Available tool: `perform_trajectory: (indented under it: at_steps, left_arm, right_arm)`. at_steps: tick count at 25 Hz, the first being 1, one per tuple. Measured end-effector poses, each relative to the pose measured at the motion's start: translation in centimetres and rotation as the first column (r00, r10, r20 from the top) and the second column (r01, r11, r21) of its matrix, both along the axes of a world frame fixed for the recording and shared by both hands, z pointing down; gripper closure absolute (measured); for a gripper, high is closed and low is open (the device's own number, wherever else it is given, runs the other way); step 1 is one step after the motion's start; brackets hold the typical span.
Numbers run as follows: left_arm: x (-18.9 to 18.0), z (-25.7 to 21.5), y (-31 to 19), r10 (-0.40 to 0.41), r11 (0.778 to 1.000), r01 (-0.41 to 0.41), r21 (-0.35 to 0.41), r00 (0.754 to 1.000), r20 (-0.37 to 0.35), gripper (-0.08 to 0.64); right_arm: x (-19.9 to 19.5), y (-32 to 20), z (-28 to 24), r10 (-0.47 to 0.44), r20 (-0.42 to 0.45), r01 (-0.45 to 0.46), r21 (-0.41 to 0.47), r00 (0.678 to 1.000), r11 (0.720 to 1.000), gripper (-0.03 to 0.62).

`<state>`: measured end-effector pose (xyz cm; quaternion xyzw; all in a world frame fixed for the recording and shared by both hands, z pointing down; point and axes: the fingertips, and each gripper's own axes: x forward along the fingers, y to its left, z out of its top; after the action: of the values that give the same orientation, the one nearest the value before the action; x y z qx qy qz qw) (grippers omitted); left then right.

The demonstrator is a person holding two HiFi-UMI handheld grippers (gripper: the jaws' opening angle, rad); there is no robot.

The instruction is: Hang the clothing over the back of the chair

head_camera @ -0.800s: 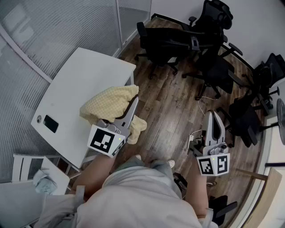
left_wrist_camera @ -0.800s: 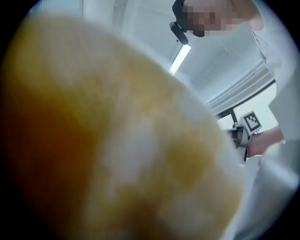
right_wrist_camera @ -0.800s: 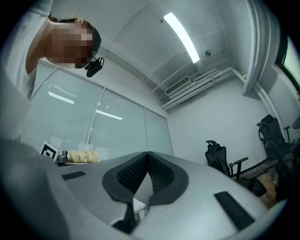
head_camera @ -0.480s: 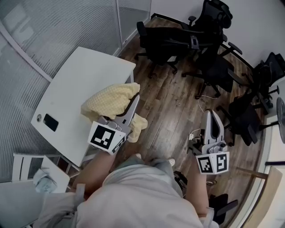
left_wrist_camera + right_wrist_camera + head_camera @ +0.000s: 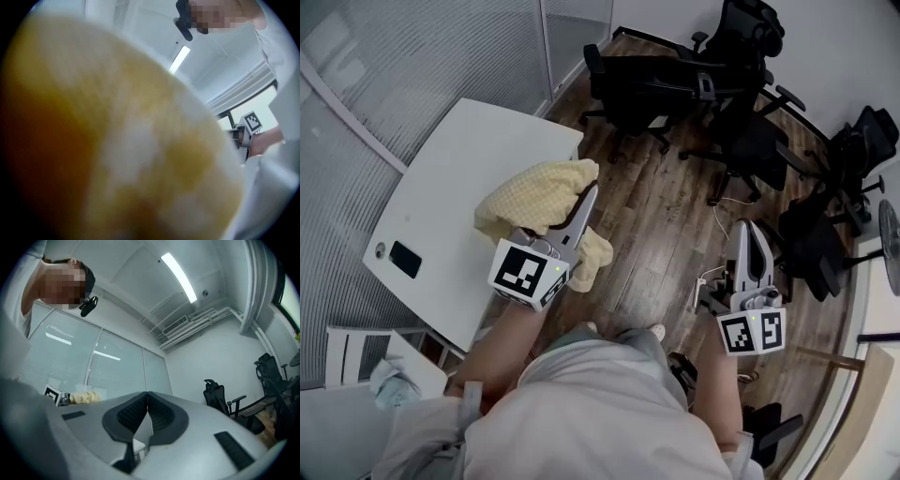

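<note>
My left tongs (image 5: pixel 591 190) pinched bunched yellow waffle-knit garment (image 5: pixel 534 204), long axis across white desk (image 5: pixel 450 178) edge, end drooping; right tongs (image 5: pixel 748 234) pressed together.

A white table (image 5: pixel 441 187) is set on a wood floor (image 5: pixel 666 234) beside a glass wall (image 5: pixel 422 56). Black chairs (image 5: pixel 647 89) are gathered along a white wall (image 5: pixel 844 52). A ceiling light (image 5: pixel 178 275) is lit.
</note>
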<state>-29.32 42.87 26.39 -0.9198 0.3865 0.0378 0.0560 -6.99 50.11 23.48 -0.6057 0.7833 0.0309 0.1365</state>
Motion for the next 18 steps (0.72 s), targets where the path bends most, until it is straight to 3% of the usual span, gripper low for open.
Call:
perform_trajectory:
  at_steps: [10,18]
  left_arm:
    - [0.5,-1.0,-3.5,-0.008,1.0,0.008,0.022,1.0,0.006,0.511]
    - [1.8,-1.2,-6.0,-0.022,1.0,0.021,0.013,1.0,0.006,0.511]
  right_arm:
    - [0.2,-3.4,0.0,-0.015,-0.034,0.014,-0.019,0.999,1.0,0.571]
    - [2.0,-7.2,0.2,-0.034,0.006,0.034,-0.016,0.999,0.999,0.57]
